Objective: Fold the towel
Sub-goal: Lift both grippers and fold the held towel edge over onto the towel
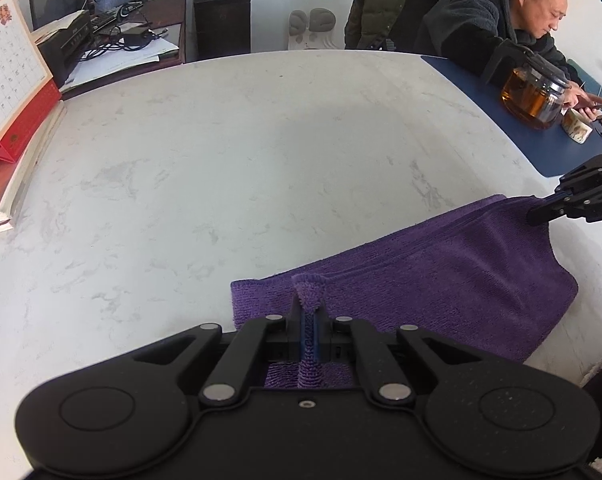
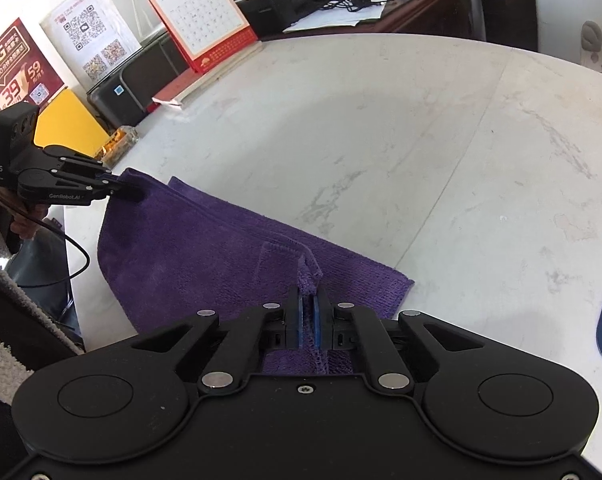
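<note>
On the pale worktop (image 1: 221, 152) at six o'clock of my left wrist view lies the purple towel (image 1: 441, 272), its near edge lifted. My left gripper (image 1: 309, 312) pinches one corner between its fingers; my right gripper (image 2: 309, 300), at three o'clock there, pinches the other corner tight.

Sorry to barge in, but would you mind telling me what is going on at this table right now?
A person is folding a purple towel on a white table, using a handheld gripper in each hand. The left gripper and the right gripper are each shut on a pinch of the towel's edge. The towel is already doubled over, partly lifted and partly resting on the table. Someone else sits at the far side beside a glass teapot.
</note>
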The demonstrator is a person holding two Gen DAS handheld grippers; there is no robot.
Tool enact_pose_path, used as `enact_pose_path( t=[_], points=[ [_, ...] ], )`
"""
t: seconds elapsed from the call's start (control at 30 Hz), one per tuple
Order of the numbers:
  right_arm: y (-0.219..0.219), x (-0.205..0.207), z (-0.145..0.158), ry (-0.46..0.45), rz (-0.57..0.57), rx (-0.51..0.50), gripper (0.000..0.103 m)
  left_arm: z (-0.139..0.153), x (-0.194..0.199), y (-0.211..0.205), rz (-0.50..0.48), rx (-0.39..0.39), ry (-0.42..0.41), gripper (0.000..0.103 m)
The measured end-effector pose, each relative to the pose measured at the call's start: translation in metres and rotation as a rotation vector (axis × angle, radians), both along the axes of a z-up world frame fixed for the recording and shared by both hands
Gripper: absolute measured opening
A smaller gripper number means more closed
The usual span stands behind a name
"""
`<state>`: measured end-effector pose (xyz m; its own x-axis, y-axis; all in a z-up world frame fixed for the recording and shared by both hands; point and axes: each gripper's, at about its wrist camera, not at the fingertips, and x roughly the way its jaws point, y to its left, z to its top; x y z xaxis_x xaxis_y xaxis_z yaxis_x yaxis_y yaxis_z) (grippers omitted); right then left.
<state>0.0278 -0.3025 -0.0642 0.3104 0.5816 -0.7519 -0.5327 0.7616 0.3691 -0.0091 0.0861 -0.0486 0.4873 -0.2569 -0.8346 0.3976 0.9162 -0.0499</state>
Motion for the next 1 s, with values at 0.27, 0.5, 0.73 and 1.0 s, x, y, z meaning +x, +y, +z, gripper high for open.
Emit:
enact_pose_path(
  t=[0.27, 0.5, 0.73, 1.0],
  points=[
    [0.014, 0.015, -0.015, 0.011, 0.026, -0.04, 0.007, -0.015, 0.009, -0.008, -0.036, 0.038, 0.031, 0.004],
    [0.013, 0.014, -0.015, -0.003, 0.016, -0.072, 0.019, -0.021, 0.009, -0.005, -0.031, 0.057, 0.056, 0.005],
    [0.013, 0.019, -0.018, 0.001, 0.014, -0.041, 0.022, -0.028, 0.014, -0.008, -0.04, 0.078, 0.07, 0.005],
    [0.003, 0.02, -0.02, 0.022, -0.033, 0.004, 0.004, -0.026, 0.01, -0.001, -0.005, 0.06, 0.046, 0.003]
  ],
)
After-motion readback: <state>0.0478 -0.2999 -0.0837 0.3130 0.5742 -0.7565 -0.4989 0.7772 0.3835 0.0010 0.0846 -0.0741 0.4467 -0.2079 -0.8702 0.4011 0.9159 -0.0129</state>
